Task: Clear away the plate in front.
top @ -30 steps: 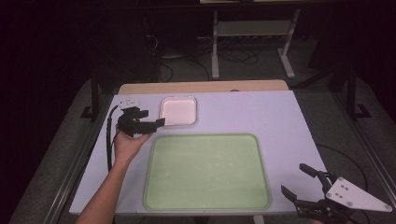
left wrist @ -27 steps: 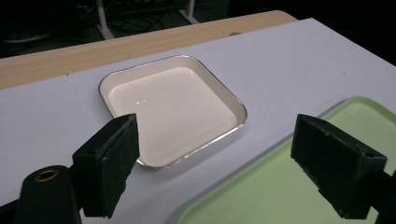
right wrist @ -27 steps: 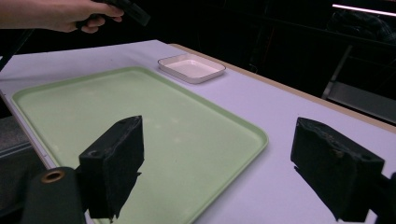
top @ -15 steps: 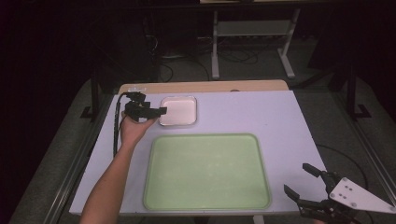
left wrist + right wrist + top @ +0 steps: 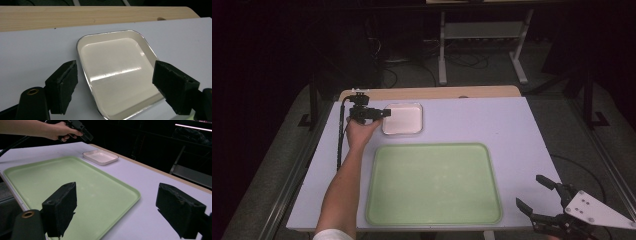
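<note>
Having carried our left gripper [image 5: 384, 113] up to the white dish [image 5: 403, 119], jaws spread but just closing, we should straddle its rim squarely.

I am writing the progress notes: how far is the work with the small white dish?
Nothing looks done yet: the white dish sits on the table, apart from the empty green tray. In hand: the left gripper hovers at the dish, jaws just closing a little, not touching it. Left: gripping and moving it. The right gripper waits open.
</note>
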Tool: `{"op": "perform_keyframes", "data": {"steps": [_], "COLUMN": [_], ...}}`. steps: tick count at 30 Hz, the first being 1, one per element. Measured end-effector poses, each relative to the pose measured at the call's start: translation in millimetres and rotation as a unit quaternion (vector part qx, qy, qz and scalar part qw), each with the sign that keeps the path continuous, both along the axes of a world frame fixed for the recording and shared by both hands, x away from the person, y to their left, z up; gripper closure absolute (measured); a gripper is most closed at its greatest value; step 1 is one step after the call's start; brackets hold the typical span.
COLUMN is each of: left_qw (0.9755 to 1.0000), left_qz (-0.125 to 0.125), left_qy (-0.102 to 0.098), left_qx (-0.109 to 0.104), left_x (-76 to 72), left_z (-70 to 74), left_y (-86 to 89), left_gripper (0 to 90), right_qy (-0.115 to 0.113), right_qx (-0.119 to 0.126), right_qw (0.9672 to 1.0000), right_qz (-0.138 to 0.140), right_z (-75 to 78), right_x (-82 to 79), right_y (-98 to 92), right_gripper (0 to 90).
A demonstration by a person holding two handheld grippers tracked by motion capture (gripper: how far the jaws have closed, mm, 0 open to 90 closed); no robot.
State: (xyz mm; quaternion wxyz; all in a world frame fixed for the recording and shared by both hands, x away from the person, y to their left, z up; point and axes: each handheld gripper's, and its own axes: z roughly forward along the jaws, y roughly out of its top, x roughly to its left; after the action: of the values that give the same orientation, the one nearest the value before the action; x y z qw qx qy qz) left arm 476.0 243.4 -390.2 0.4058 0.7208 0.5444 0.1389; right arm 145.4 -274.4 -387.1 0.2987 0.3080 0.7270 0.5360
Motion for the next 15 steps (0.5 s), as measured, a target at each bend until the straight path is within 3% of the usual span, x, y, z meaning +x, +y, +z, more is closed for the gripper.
{"op": "perform_keyframes", "data": {"steps": [4,8,9,11,15], "left_qw": [0.9995,0.9995,0.9995,0.9993,0.9988], "left_qz": [0.024,0.029,0.032,0.034,0.042], "left_qy": [-0.013,-0.011,0.000,0.012,0.022], "left_qx": [-0.016,-0.005,0.007,0.012,0.010], "left_x": [7.5,13.7,18.4,23.1,29.2], "left_z": [1.2,1.1,-1.0,-3.7,-8.2], "left_y": [3.4,3.3,3.0,4.0,4.7], "left_gripper": [23.4,24.3,24.3,26.1,30.6], "right_qy": [-0.004,-0.005,-0.005,-0.004,-0.004], "right_qx": [0.006,0.010,0.010,0.009,0.010], "right_qw": [1.0000,0.9999,0.9999,0.9999,0.9999], "right_qz": [0.000,-0.001,-0.002,-0.003,-0.003], "right_z": [1.6,2.5,2.3,2.0,2.4], "right_x": [-0.7,-1.2,-1.1,-0.7,-0.3], "right_y": [-1.5,-2.3,-2.6,-2.8,-2.3], "right_gripper": [15.6,15.7,15.7,15.7,15.8]}}
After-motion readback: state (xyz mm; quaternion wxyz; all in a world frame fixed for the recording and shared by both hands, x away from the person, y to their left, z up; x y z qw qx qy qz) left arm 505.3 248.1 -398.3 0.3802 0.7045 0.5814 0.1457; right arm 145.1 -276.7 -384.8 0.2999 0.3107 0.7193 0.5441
